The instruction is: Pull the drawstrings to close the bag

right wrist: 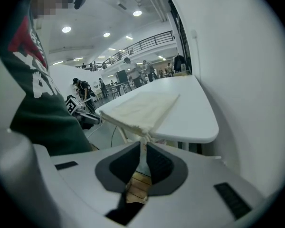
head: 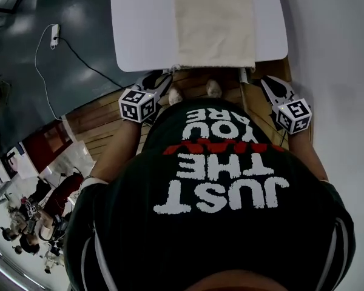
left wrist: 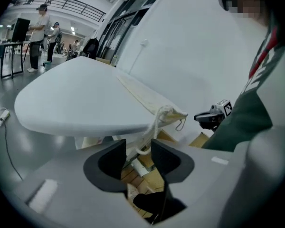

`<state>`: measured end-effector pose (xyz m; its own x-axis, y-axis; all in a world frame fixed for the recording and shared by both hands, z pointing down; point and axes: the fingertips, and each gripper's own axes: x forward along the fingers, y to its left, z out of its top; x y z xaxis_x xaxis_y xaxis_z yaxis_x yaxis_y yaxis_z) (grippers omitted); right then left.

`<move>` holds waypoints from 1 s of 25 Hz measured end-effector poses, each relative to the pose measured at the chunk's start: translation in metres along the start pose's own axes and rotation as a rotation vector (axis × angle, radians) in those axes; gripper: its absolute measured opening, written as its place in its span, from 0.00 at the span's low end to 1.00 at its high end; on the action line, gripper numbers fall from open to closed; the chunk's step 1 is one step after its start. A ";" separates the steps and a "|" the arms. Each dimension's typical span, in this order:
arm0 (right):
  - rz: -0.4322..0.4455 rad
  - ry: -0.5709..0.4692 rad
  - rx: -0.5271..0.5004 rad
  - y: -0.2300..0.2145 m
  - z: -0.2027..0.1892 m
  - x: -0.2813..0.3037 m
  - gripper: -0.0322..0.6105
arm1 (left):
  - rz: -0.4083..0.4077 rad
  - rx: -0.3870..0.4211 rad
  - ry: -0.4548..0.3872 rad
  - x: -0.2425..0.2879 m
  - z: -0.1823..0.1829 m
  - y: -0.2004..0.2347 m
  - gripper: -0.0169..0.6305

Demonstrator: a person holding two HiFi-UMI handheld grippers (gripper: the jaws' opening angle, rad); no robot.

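Bag (head: 214,28) lies flat on the counter (head: 139,29), upper centre of head view, mouth at the near edge. Left tool (left wrist: 137,146) spread, left drawstring (left wrist: 155,121) hanging loose between its jaws. Right tool (right wrist: 143,145) pinching right drawstring (right wrist: 145,137), which runs straight to the bag corner.

From the head view I read one print, on the person's dark green cotton T-shirt (head: 230,223). It shows upside down to me, in big white block capitals: "JUST THE" nearest the camera and "YOU ARE" farther off. Between them runs a word in red that I cannot read. In both gripper views only scraps of those white and red letters show. The white cube on the left gripper (head: 162,79) and the one on the right gripper (head: 267,82) bear black square-pattern markers, with no letters or digits.
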<state>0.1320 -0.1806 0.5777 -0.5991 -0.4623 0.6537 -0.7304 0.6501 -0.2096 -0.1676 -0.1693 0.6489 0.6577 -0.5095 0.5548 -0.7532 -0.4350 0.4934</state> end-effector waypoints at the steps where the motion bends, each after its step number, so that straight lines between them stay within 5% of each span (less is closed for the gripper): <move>1: 0.004 0.007 0.000 0.002 0.003 0.002 0.06 | -0.027 -0.032 -0.022 0.000 0.005 0.001 0.26; 10: 0.036 0.061 -0.001 0.006 0.009 0.026 0.06 | -0.222 -0.171 -0.126 0.013 0.029 0.015 0.26; 15: 0.042 0.075 -0.008 0.010 0.012 0.028 0.06 | -0.260 -0.201 -0.168 0.015 0.039 0.014 0.25; 25: 0.044 0.092 -0.017 0.009 0.014 0.026 0.06 | -0.278 -0.297 -0.202 0.013 0.037 0.008 0.05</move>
<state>0.1049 -0.1950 0.5829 -0.5975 -0.3760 0.7083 -0.6978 0.6790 -0.2281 -0.1649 -0.2067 0.6355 0.7971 -0.5510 0.2469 -0.4936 -0.3593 0.7920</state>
